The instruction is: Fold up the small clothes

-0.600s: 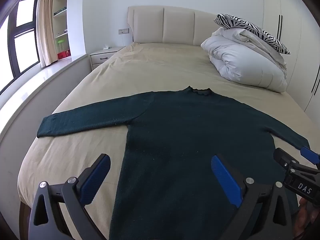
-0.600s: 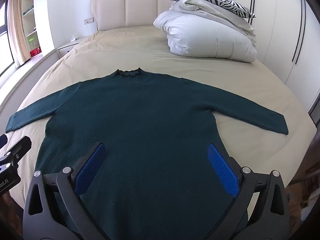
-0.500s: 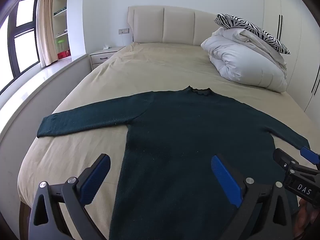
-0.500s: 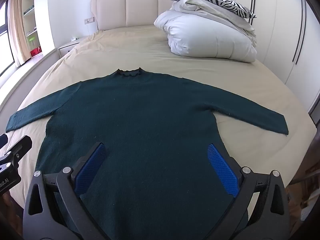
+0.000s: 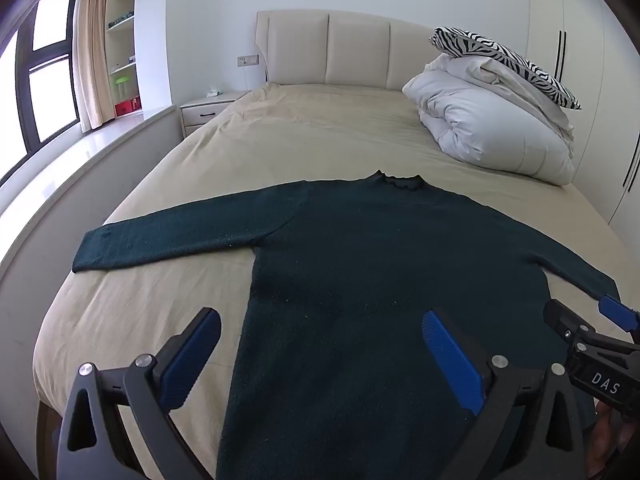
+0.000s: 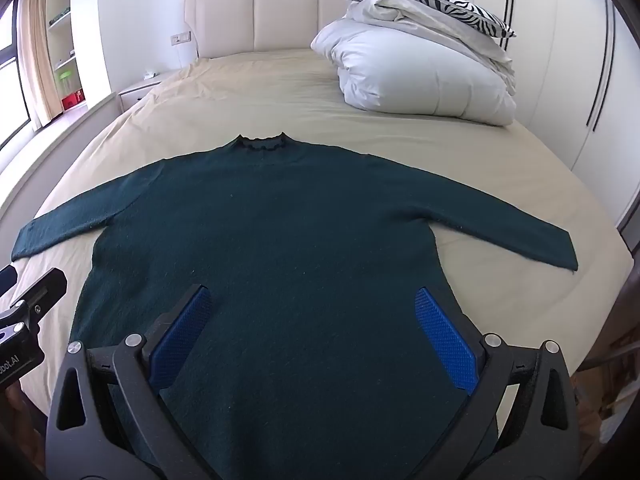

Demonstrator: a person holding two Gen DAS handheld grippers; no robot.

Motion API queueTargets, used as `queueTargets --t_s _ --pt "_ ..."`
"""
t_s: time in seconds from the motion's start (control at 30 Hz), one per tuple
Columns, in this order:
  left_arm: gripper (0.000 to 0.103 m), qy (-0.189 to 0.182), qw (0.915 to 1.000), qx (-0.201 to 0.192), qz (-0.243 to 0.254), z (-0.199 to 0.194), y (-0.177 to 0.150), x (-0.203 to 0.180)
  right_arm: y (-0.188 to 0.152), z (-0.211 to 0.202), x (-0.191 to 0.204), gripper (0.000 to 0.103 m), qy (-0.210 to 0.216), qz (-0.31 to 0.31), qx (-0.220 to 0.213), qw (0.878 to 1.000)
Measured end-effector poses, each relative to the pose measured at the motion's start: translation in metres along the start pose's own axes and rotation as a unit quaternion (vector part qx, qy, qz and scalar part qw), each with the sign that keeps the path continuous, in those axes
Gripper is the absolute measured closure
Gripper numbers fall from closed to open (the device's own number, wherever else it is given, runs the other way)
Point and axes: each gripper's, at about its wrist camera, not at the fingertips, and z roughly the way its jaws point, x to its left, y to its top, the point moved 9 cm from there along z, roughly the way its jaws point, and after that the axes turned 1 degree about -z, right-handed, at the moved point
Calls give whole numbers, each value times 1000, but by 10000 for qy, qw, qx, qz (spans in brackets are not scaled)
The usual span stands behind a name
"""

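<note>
Sweater (image 6: 280, 248) in dark green knit lies spread flat and face up on the beige bed (image 6: 256, 92), both sleeves stretched out sideways. Left claw (image 5: 320, 356) and right claw (image 6: 316, 324) both hover over its hem end with blue pads gaping wide, gripping nothing. Its long axis runs from the hem by the claws to a frilled collar pointing at the headboard (image 6: 256, 12), with the white duvet (image 6: 420, 76) beyond its right sleeve.
</note>
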Motion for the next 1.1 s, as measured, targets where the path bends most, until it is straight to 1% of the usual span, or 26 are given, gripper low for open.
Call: queueTargets --t_s 0.67,1.1 --pt "0 -12 10000 9 -12 1 -2 4 -6 5 4 0 13 -15 53 10000" --pt "0 -27 10000 7 -26 2 -4 2 -3 6 2 0 17 -5 74 10000"
